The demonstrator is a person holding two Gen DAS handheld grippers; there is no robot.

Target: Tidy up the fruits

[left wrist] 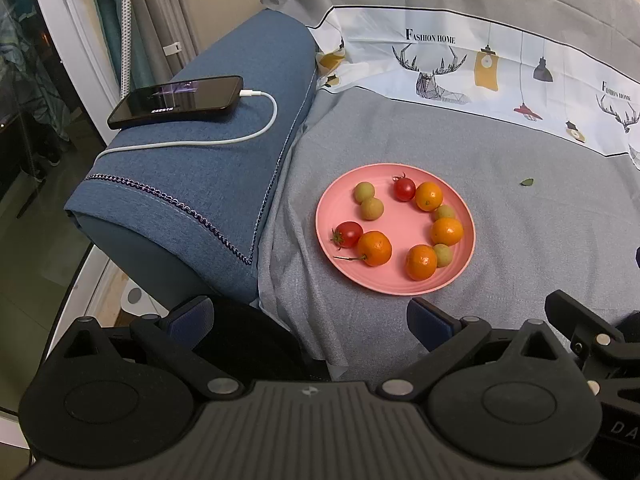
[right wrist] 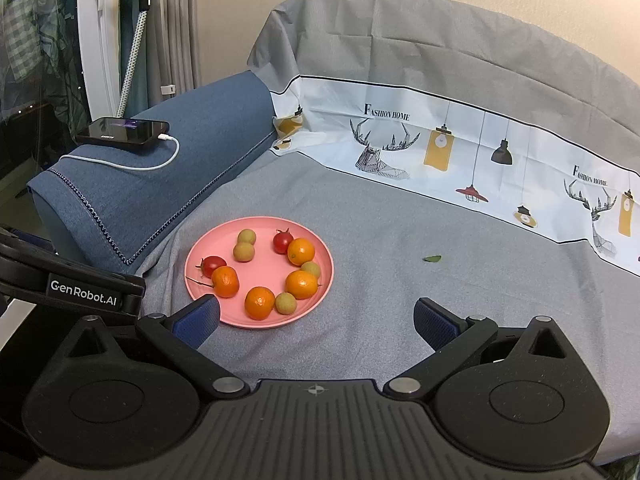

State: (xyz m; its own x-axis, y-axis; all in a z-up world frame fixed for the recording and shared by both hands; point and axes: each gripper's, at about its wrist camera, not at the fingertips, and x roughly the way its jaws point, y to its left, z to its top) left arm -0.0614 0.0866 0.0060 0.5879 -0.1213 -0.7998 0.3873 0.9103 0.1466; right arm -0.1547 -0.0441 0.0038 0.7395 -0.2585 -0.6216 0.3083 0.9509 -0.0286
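Nearest me, the left gripper (left wrist: 310,320) and right gripper (right wrist: 316,316) are both hovering with jaws spread wide and empty, ready to pick. Beyond them the pink plate (right wrist: 208,252) is sitting on the grey cloth (right wrist: 400,300), holding oranges, tomatoes and small green fruits ringed together.

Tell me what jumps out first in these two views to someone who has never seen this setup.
The pink plate on the grey cloth draws the eye, loaded with small oranges, red cherry tomatoes and pale green-yellow fruits. To its left, a phone lies on a blue armrest, plugged into a white cable. Both sets of jaws stand wide open near the plate, holding nothing.
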